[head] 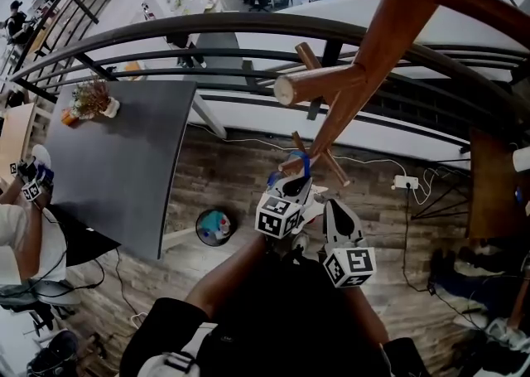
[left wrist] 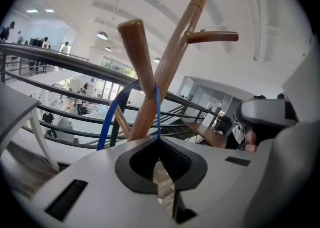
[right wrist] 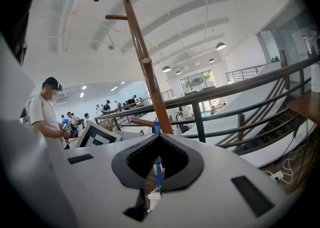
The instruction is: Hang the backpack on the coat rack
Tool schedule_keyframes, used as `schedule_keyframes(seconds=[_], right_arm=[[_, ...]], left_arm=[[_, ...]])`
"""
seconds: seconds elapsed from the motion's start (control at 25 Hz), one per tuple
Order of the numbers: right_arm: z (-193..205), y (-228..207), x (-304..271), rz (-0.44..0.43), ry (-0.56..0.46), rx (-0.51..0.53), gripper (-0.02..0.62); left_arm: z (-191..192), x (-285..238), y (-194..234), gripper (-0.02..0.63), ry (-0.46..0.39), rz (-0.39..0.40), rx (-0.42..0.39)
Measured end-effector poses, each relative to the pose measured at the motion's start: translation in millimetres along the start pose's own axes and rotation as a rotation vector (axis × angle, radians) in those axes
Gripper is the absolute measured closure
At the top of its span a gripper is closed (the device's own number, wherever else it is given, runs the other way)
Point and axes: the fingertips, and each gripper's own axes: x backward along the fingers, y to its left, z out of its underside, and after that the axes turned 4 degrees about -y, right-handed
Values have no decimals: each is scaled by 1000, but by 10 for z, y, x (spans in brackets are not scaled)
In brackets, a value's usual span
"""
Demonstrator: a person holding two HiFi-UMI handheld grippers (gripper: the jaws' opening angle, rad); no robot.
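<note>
The wooden coat rack (head: 364, 69) leans up through the middle of the head view, with short pegs low on its trunk. A blue carry loop (head: 305, 164) hangs over one lower peg (head: 319, 160). My left gripper (head: 296, 181) is shut on that loop just under the peg. In the left gripper view the blue loop (left wrist: 112, 117) rises from the left gripper (left wrist: 159, 144) and passes round the peg (left wrist: 137, 51). The black backpack (head: 290, 297) hangs below both grippers. My right gripper (head: 335, 205) sits beside the left one; in its own view the right gripper (right wrist: 158, 144) is shut on a blue strap (right wrist: 158, 172).
A dark metal railing (head: 207, 31) curves right behind the rack, with a drop to a lower floor beyond. A grey table (head: 124, 160) with a small plant (head: 89, 102) stands left. A round bin (head: 215, 226) and a power strip (head: 406, 182) lie on the wood floor.
</note>
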Motion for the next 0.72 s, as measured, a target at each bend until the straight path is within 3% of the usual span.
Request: schedule_keyframes(seconds=[0.72], right_arm=[[52,-18,24,0,11,5,583]], left_arm=[[306,11,160,595,48,-44,45]])
